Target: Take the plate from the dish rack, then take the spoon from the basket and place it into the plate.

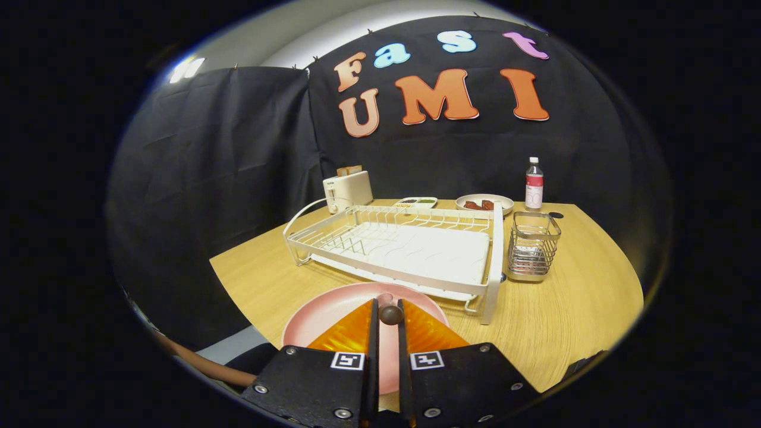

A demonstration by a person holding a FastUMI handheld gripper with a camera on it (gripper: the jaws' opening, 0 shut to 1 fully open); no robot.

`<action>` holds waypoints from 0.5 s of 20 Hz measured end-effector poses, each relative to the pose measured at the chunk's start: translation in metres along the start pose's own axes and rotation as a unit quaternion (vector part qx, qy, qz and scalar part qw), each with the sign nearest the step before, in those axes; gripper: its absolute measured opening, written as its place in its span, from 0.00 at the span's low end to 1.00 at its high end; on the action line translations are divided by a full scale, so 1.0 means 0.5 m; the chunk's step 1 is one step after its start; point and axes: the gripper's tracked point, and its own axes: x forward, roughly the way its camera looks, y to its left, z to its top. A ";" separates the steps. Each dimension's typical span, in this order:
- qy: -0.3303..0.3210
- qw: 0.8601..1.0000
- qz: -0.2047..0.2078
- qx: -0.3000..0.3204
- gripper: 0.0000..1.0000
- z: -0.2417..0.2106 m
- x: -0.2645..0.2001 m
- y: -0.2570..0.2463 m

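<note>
Between the nearly closed fingers of the claw sits a small dark rounded end, most likely the spoon handle, pinched on both sides with only a thin slit left. The bowl of the spoon is hidden below the fingers, so how it hangs cannot be told. Directly under the claw lies the pink plate, flat on the counter and just in front of the rack; being out of the rack and set near, it gives a broad, easy target for a drop. The claw held over the plate's middle suggests the spoon is about to be released there, so the task looks close to done. Beyond the plate the white rack stands bare of dishes. Just beside its right end is the wire basket, with no cutlery seen in it. Farther back stand a toaster, a dish and a bottle.
</note>
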 end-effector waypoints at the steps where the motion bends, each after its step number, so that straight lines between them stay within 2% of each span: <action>1: 0.005 1.000 -0.004 -0.003 0.17 -0.006 0.003 -0.006; 4: 0.008 1.000 0.008 -0.006 0.24 -0.008 -0.001 0.009; 6: 0.000 1.000 0.008 -0.015 0.35 0.001 0.000 0.012; 7: -0.003 1.000 0.005 -0.020 0.44 0.006 0.001 0.012; 10: -0.015 0.999 -0.005 -0.030 0.57 0.027 0.000 0.011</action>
